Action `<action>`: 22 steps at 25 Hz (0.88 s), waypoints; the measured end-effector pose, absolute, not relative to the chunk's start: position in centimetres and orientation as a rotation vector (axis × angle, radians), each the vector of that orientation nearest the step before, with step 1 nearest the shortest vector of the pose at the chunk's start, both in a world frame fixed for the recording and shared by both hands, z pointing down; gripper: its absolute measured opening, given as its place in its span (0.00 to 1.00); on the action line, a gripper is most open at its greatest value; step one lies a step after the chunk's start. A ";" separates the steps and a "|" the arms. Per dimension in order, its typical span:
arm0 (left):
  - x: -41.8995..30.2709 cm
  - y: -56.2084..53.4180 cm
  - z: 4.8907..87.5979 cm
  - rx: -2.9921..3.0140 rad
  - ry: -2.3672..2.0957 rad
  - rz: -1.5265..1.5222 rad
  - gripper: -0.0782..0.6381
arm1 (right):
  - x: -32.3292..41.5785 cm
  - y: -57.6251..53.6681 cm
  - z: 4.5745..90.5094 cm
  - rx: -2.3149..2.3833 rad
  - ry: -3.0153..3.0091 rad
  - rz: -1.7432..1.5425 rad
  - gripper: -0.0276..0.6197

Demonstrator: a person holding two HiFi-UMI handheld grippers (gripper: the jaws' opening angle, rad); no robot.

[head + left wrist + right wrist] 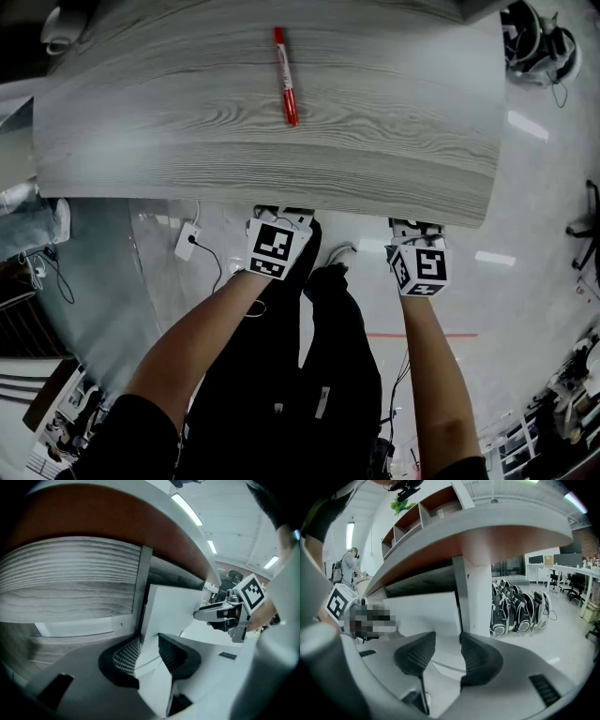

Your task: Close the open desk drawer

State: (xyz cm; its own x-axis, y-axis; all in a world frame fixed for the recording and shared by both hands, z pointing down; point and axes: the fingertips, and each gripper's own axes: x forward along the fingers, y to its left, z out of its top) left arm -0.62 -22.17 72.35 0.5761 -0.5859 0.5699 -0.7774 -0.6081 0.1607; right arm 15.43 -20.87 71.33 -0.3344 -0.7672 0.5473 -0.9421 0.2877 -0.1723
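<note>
Step in hand: lining up on open drawer front (176, 609), which stands out under desk (187, 131) edge.
Left gripper (149, 653): jaws spread, panel edge between, no evident pinch.
Right gripper (447, 651): jaws spread, facing panel's other edge.
Next, likely: even, level push from both.

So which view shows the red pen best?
The head view: the red pen lies in full sight on the desk top. Both gripper views look from below the desk top and show nothing of it.

Head view looks down; close gripper views seemingly share the drawer (173, 609).
</note>
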 end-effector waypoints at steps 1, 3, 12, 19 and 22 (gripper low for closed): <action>-0.6 -22.2 72.4 2.419 -1.101 0.660 0.29 | 15.5 -20.9 71.3 1.545 -2.206 0.671 0.32; -0.6 -22.2 72.4 2.425 -1.100 0.654 0.29 | 15.5 -20.9 71.3 1.545 -2.211 0.668 0.32; -0.7 -22.0 72.6 2.358 -1.106 0.653 0.29 | 15.5 -20.2 71.5 1.635 -2.180 0.764 0.32; -0.1 -20.1 70.1 2.330 -1.173 0.588 0.29 | 15.7 -18.3 69.7 1.613 -2.184 0.713 0.32; 0.4 -17.6 68.9 2.357 -1.143 0.597 0.29 | 16.0 -17.0 68.1 1.623 -2.190 0.685 0.32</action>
State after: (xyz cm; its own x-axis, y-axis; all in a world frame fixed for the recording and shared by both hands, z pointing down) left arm 0.44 -17.61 68.93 0.5627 -0.6107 0.5572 -0.8061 -0.5547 0.2062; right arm 15.98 -16.99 68.08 -0.2967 -0.7962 0.5273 -0.9548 0.2354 -0.1818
